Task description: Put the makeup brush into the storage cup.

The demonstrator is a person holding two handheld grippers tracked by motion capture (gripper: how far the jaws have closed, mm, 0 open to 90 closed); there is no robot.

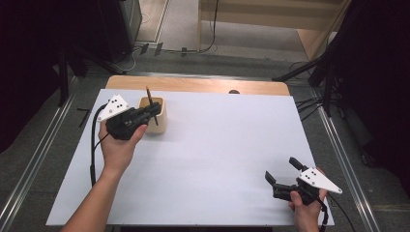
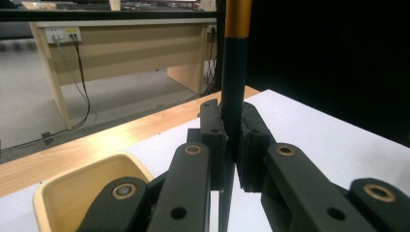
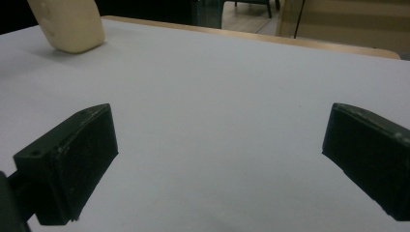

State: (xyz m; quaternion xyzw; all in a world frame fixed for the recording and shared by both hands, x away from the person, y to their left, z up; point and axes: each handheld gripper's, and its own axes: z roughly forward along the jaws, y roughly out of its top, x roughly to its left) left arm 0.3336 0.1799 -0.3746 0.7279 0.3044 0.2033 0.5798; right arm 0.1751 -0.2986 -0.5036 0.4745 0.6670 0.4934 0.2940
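A dark pen-like stick (image 2: 232, 96) with a gold band is held upright, clamped between the jaws of the left tool (image 1: 153, 110), at the near rim of a cream cup (image 1: 162, 121) that stands toward the far left of the white surface (image 1: 217, 145). In the high view its upper end is seen rising above the cup. In the left gripper view the cup's open mouth lies below and to the left of the jaws, so the stick's lower end appears to be beside the cup rather than inside it, though this cannot be told for certain.

The right tool (image 1: 283, 174) is held wide and empty near the right corner, well apart from the cup.

If the stick is released off-centre, it could strike the rim, tip the light cup, or roll away across the surface.
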